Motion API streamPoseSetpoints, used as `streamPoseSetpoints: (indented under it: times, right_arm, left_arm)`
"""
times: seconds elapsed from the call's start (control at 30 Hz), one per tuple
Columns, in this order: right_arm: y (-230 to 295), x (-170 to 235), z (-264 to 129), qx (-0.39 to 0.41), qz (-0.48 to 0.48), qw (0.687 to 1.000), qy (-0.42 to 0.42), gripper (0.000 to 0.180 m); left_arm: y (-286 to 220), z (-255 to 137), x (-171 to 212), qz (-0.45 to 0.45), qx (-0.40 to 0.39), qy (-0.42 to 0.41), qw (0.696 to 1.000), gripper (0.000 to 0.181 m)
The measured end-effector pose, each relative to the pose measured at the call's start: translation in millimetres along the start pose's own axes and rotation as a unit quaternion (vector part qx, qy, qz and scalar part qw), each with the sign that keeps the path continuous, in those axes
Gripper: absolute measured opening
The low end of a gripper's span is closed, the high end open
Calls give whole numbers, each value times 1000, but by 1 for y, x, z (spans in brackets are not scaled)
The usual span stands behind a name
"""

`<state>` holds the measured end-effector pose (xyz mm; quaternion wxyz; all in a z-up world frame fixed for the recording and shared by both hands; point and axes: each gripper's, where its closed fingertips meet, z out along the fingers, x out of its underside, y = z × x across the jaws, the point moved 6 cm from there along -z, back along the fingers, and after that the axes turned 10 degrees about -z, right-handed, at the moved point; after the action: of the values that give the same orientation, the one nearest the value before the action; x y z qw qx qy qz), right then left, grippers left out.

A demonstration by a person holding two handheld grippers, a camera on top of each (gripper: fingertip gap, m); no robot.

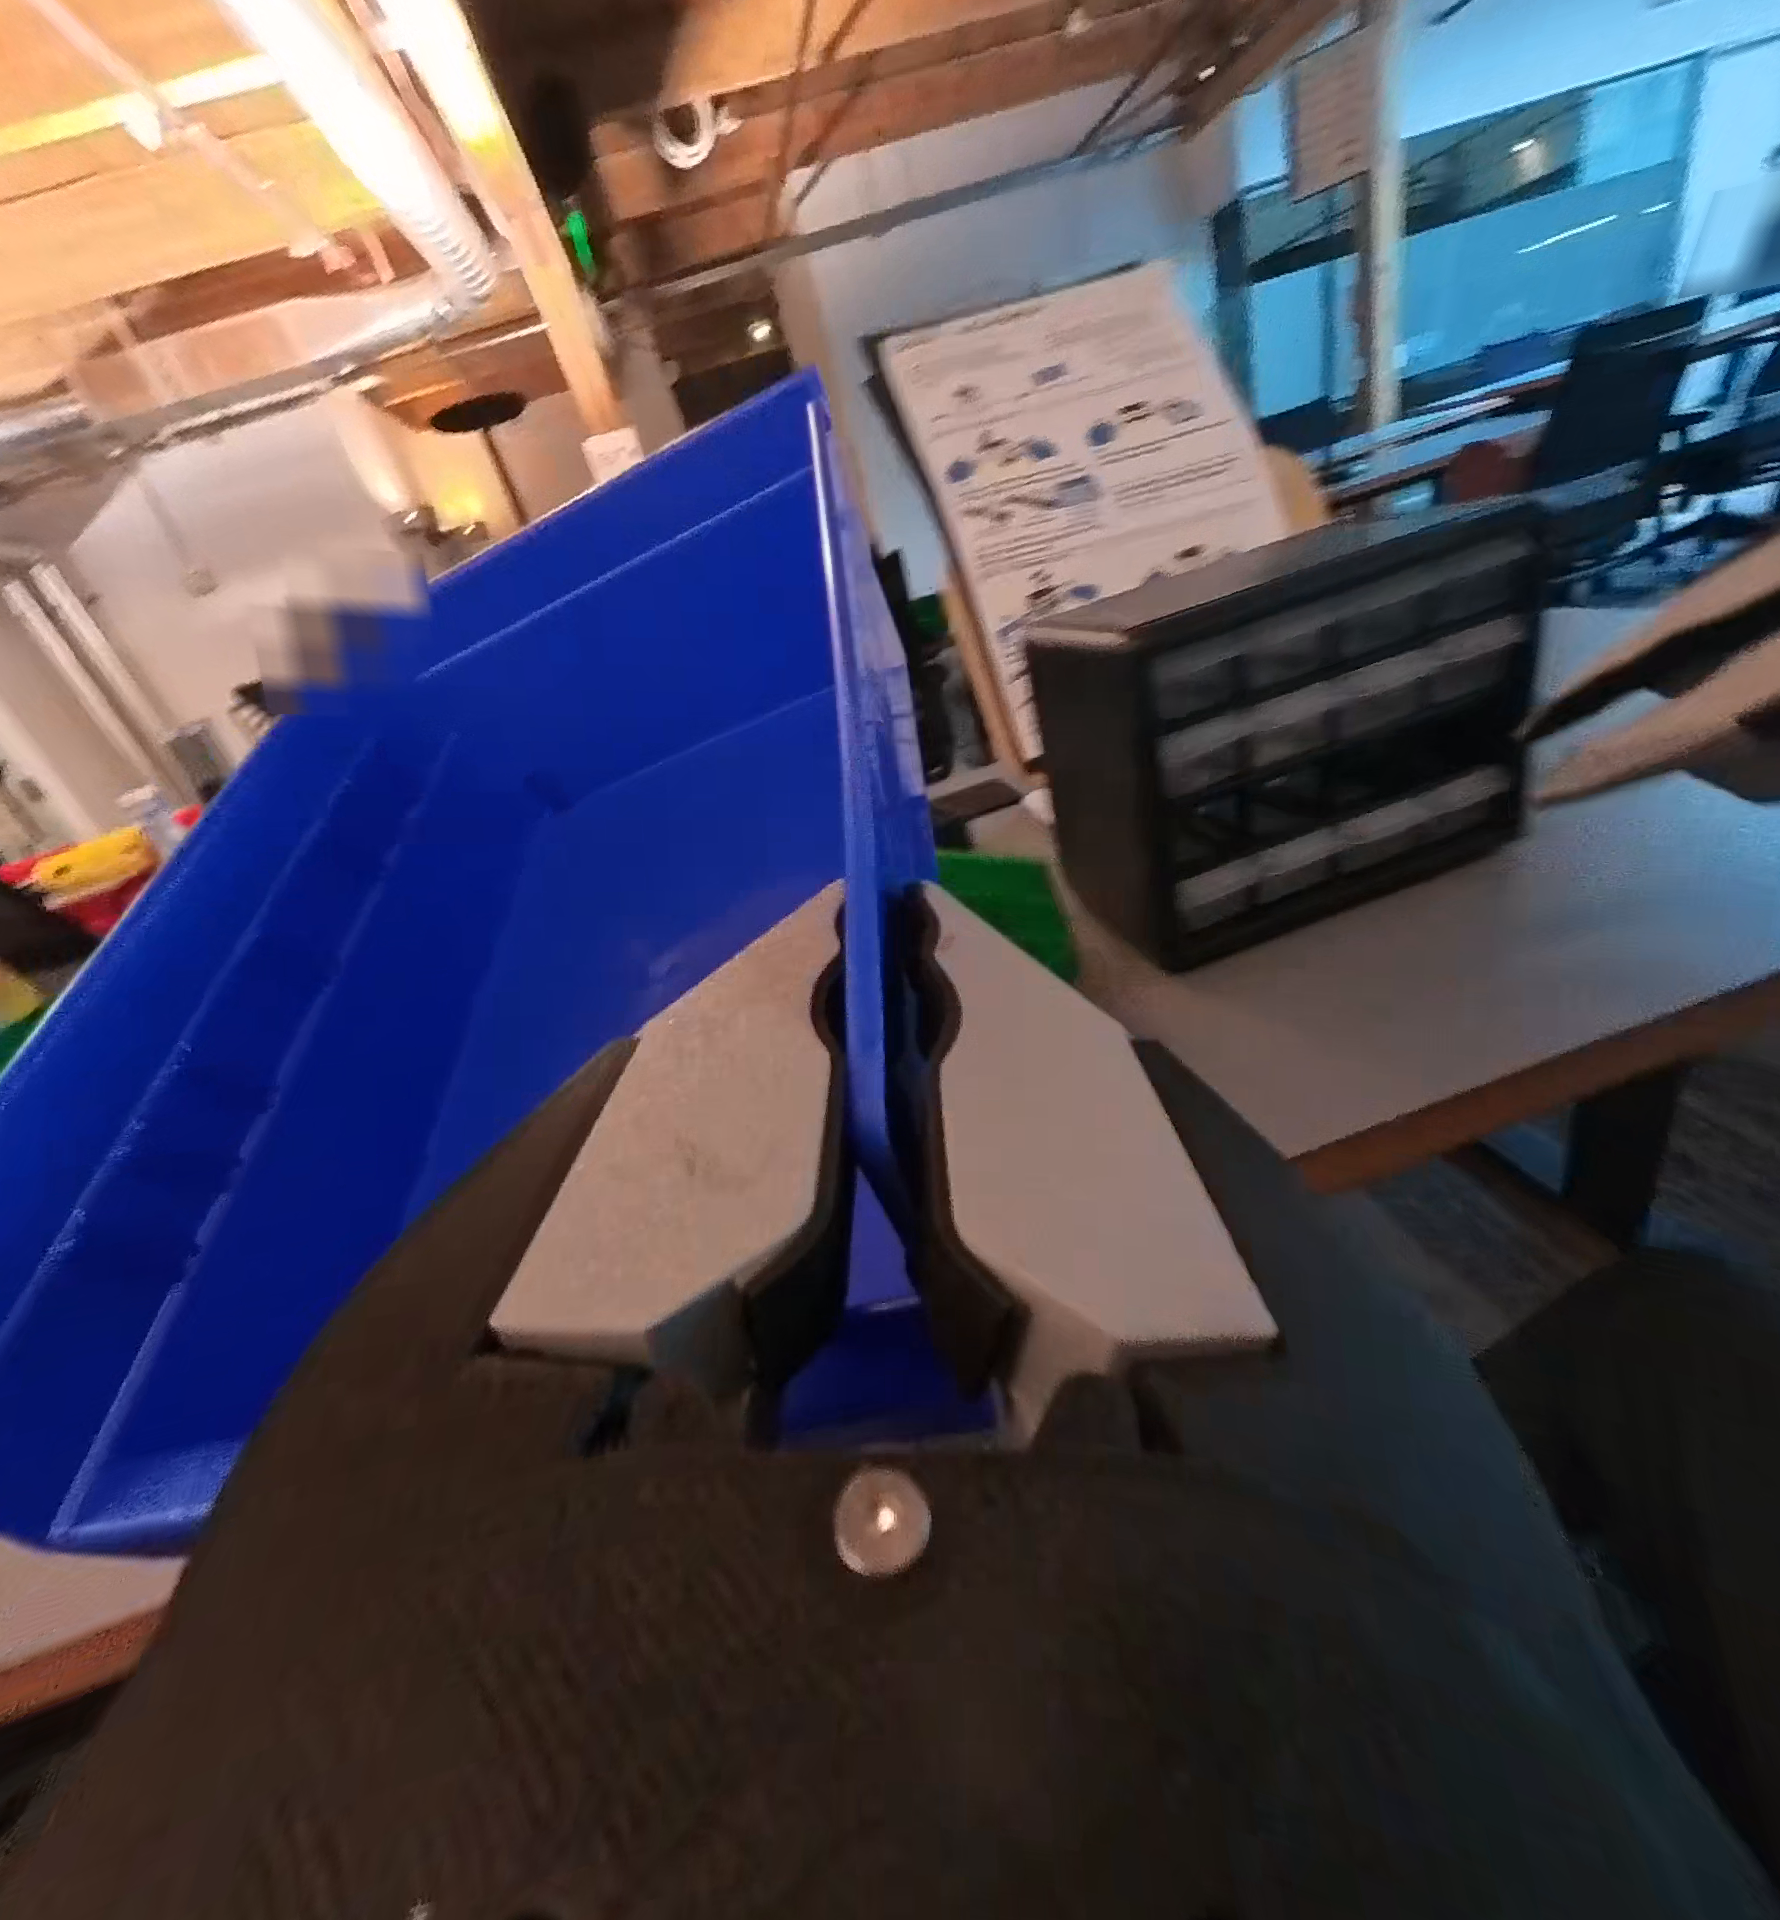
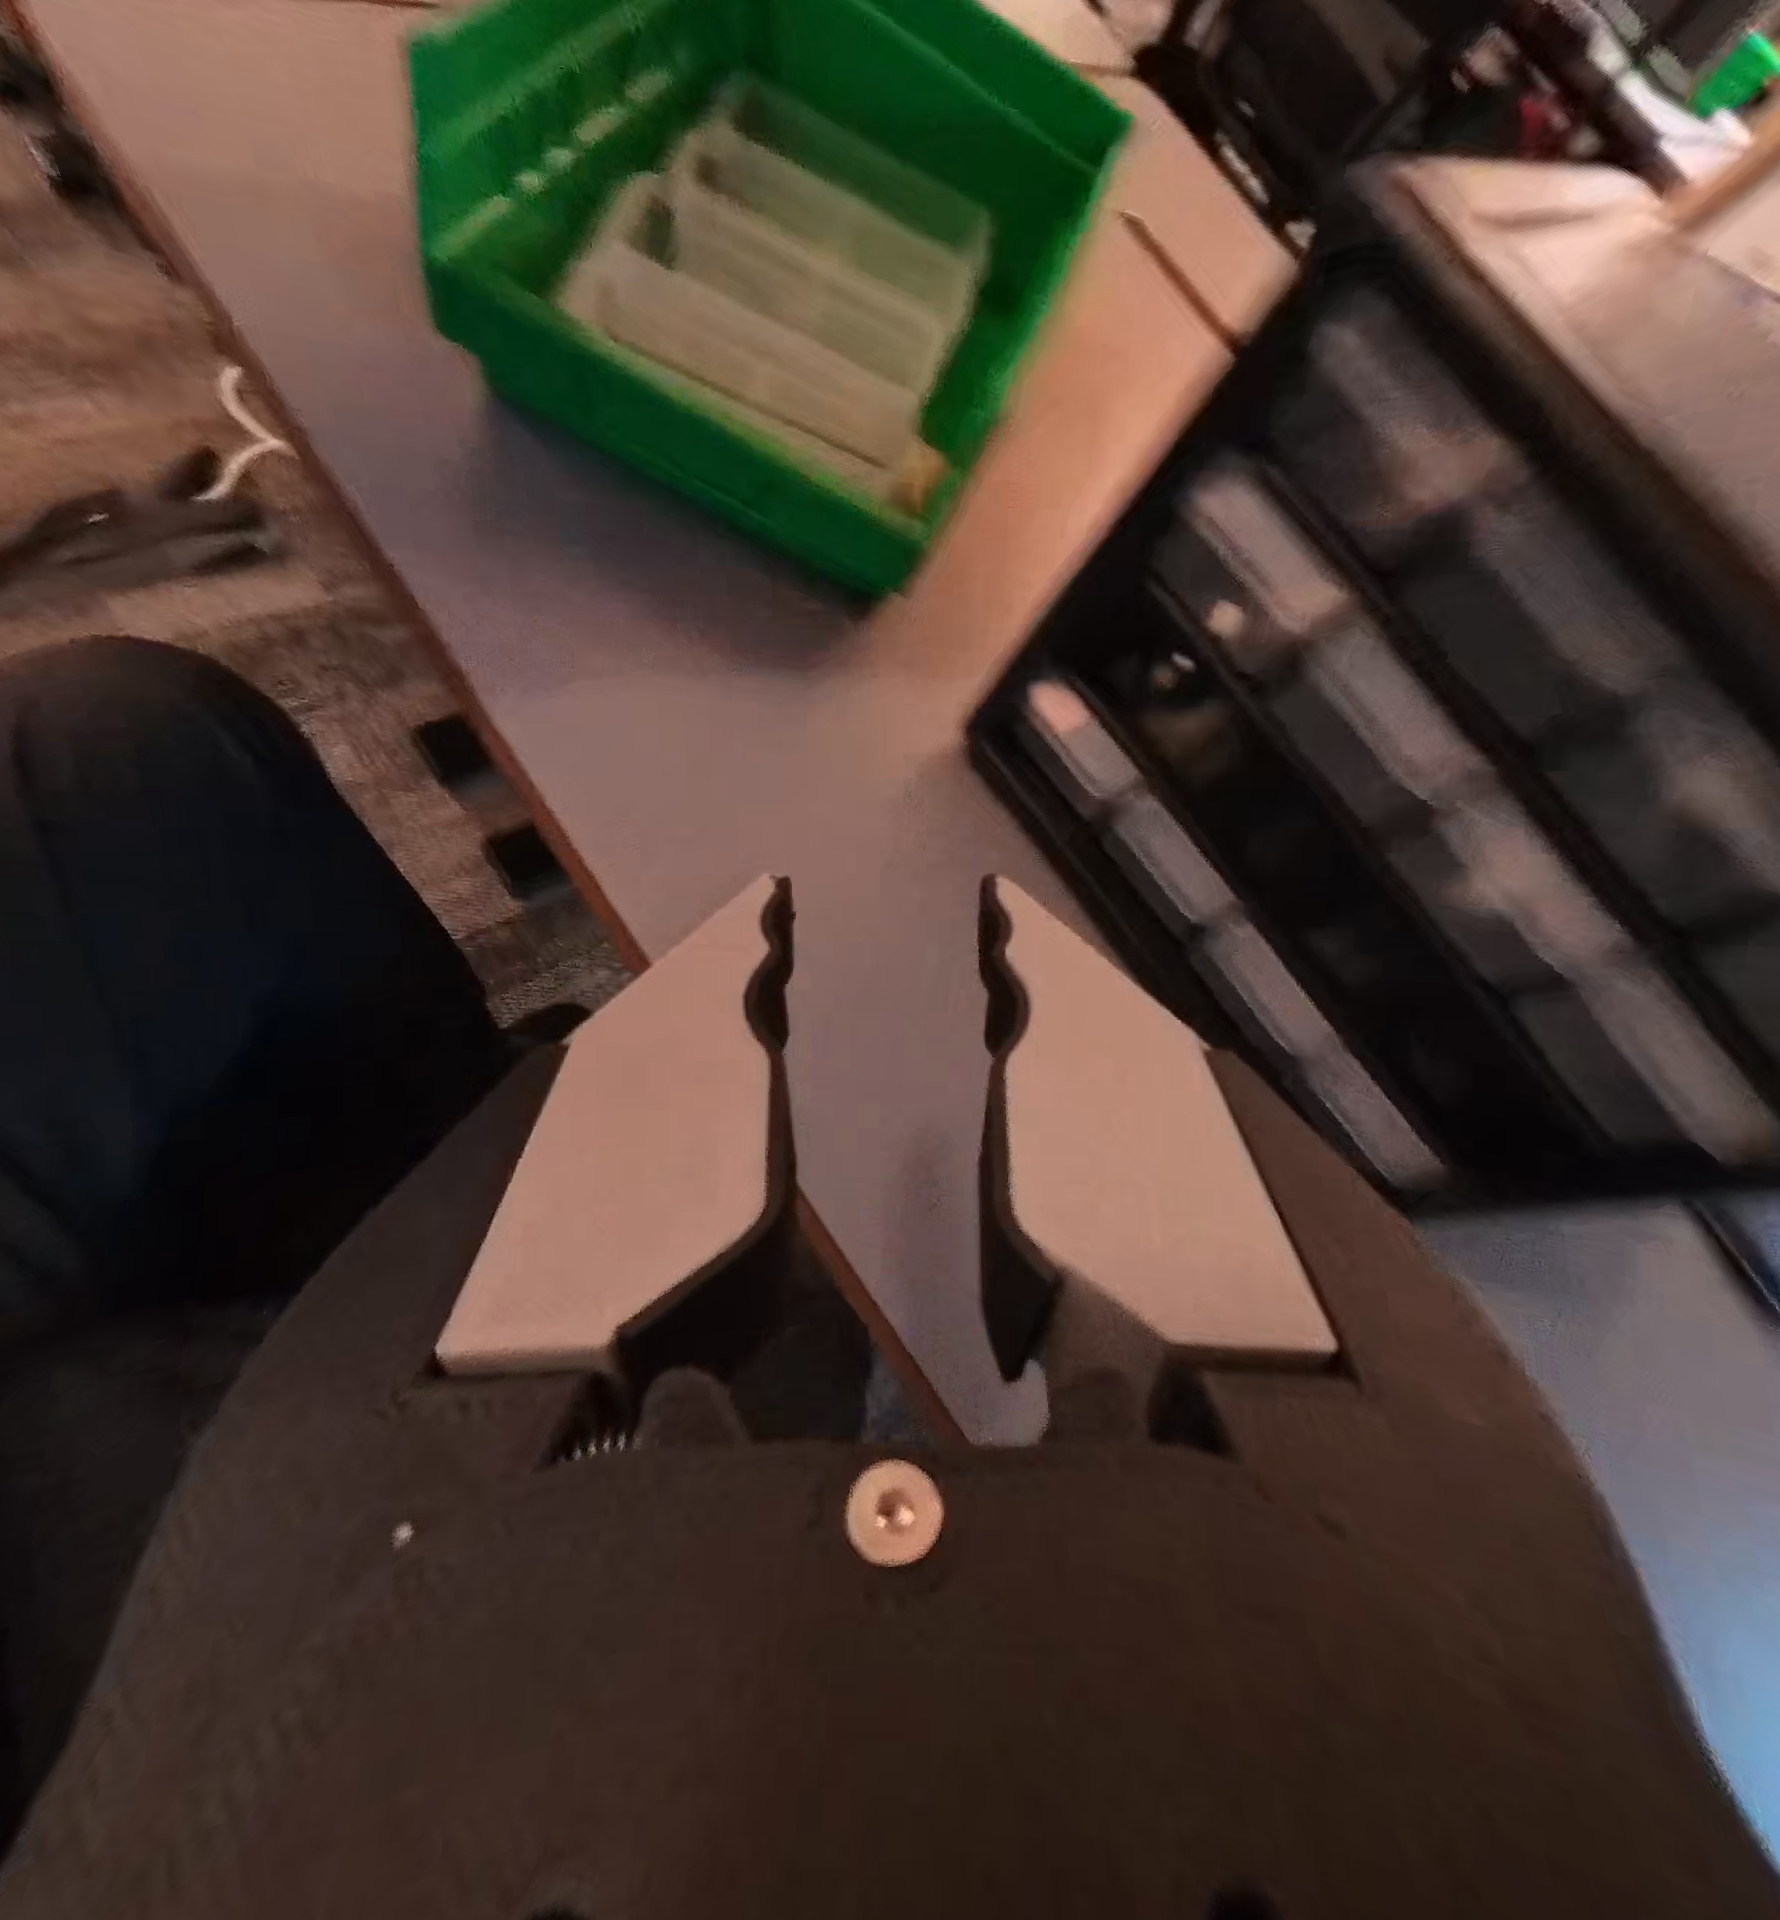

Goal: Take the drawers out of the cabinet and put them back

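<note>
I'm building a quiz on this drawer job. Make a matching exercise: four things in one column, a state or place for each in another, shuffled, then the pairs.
Things:
1. Left gripper
2. Right gripper
3. Green bin
4. Cabinet

States:
A. Stands on the table, some slots without drawers
B. Open, holding nothing
C. Holds clear drawers
D. Shut on the blue bin wall

Pairs: 1-D, 2-B, 3-C, 4-A

Clear drawers [image 2: 792,301] in green bin [image 2: 574,343]
</note>
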<state>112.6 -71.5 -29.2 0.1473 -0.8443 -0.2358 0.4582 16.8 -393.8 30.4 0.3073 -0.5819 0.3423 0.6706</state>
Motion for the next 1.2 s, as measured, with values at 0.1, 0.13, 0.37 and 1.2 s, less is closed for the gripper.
streamPoseSetpoints:
  times: [0.1,0.13,0.37,1.2]
  right_arm:
    - [-36,26,-53,16,37,999,-26,29]
    - [-48,37,-71,38,52,998,-29,29]
    - [-96,134,-177,164,145,975,21,30]
    - [-93,287,-201,156,329,921,141,25]
  left_arm:
    - [-55,2,-22,34,52,-11,998,3]
    - [-73,4,-31,50,73,-13,996,3]
    - [-211,27,-63,117,262,-32,958,4]
    - [-517,264,88,90,409,187,888,31]
